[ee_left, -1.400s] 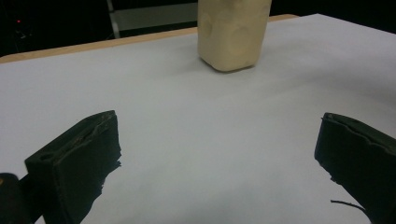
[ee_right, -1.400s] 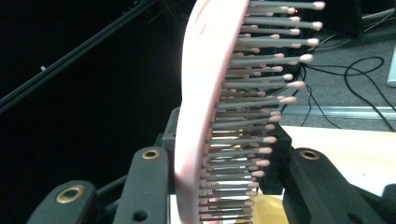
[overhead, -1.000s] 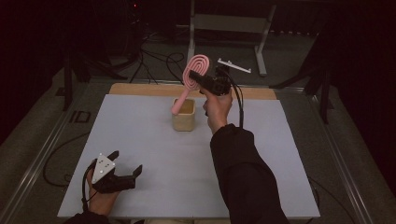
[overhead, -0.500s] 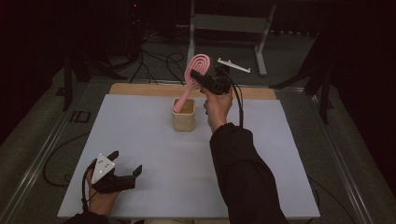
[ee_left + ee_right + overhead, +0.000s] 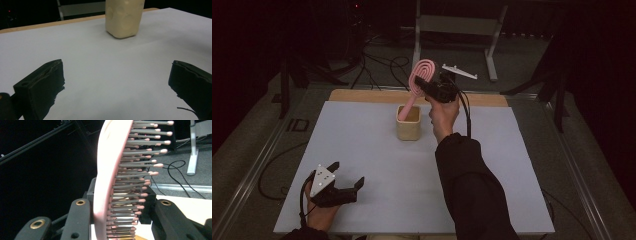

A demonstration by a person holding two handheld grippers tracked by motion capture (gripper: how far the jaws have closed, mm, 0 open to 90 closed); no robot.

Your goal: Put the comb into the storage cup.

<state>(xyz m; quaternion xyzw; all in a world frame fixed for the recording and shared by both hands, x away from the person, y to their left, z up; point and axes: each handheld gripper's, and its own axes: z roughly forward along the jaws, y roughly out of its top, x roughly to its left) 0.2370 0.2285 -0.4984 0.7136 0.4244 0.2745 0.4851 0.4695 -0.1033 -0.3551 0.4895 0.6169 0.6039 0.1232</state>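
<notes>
Pink hairbrush is being gripped at its head by the right claw, handle dipping into the cup below. Light, stiff, bristles yielding; the solid rim is being judged the safest hold. Left claw is being held open, empty.

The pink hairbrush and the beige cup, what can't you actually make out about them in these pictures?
- High view: the pink hairbrush handle's tip is hidden inside the beige cup; whether it touches the bottom can't be told.
- Right gripper view: the brush head is cut off by the top edge and its handle by the bottom edge, between the right gripper jaws.
- Left gripper view: the cup's rim is cut off by the top edge.
</notes>
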